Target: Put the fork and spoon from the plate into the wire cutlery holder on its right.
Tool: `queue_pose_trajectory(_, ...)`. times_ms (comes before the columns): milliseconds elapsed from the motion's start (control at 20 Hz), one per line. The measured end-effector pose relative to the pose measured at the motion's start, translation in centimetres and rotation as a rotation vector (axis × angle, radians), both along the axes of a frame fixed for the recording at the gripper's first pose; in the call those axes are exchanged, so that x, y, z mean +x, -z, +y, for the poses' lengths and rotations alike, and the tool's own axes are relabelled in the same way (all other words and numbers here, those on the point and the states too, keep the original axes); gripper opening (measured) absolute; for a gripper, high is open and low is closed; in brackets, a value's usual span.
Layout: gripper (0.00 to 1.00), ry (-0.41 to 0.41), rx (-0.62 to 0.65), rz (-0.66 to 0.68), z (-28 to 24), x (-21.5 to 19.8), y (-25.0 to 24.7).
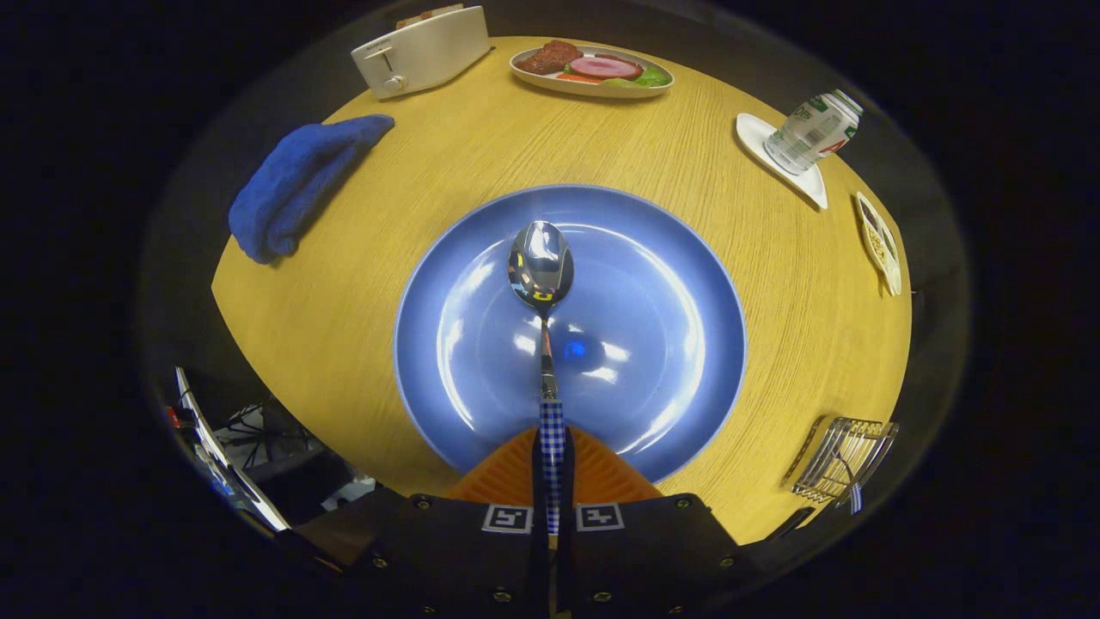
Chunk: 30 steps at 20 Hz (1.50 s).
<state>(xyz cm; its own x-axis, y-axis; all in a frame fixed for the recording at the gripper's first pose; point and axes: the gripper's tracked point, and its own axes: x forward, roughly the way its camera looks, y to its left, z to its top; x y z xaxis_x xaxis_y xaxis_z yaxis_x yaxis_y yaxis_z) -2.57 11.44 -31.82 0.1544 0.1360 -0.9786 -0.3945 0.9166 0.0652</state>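
My gripper (552, 468) is shut on the checked handle of a metal spoon (541, 275). The spoon points straight ahead from between the fingers, its bowl held above the middle of the blue plate (670, 284). The plate lies on the round wooden table directly below and ahead of the fingers. The wire cutlery holder (846, 460) stands on the table to the right of the plate, near the table's edge. A checked handle end pokes out of the holder's lower side.
A blue cloth (296, 180) lies left beyond the plate. A white toaster (421, 52) and a dish of food (593, 69) stand at the far side. A plastic bottle on a white saucer (803, 142) and a small dish (878, 241) are at the far right.
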Motion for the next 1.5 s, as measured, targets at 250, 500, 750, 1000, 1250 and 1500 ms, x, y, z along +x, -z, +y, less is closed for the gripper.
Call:
queue_pose_trajectory(250, 0.04, 0.003, -0.019, 0.008, -2.6, -1.0, -2.2)
queue_pose_trajectory(500, 0.04, 0.029, -0.038, -0.009, -5.9, -2.0, -4.8)
queue_pose_trajectory(750, 0.04, 0.076, -0.044, -0.012, -9.2, -3.5, -6.8)
queue_pose_trajectory(1000, 0.04, 0.128, -0.066, 0.000, -13.3, -5.0, -8.1)
queue_pose_trajectory(1250, 0.04, 0.200, -0.100, 0.008, -17.7, -6.3, -9.1)
queue_pose_trajectory(1500, 0.04, 0.278, -0.119, 0.034, -21.0, -7.6, -9.4)
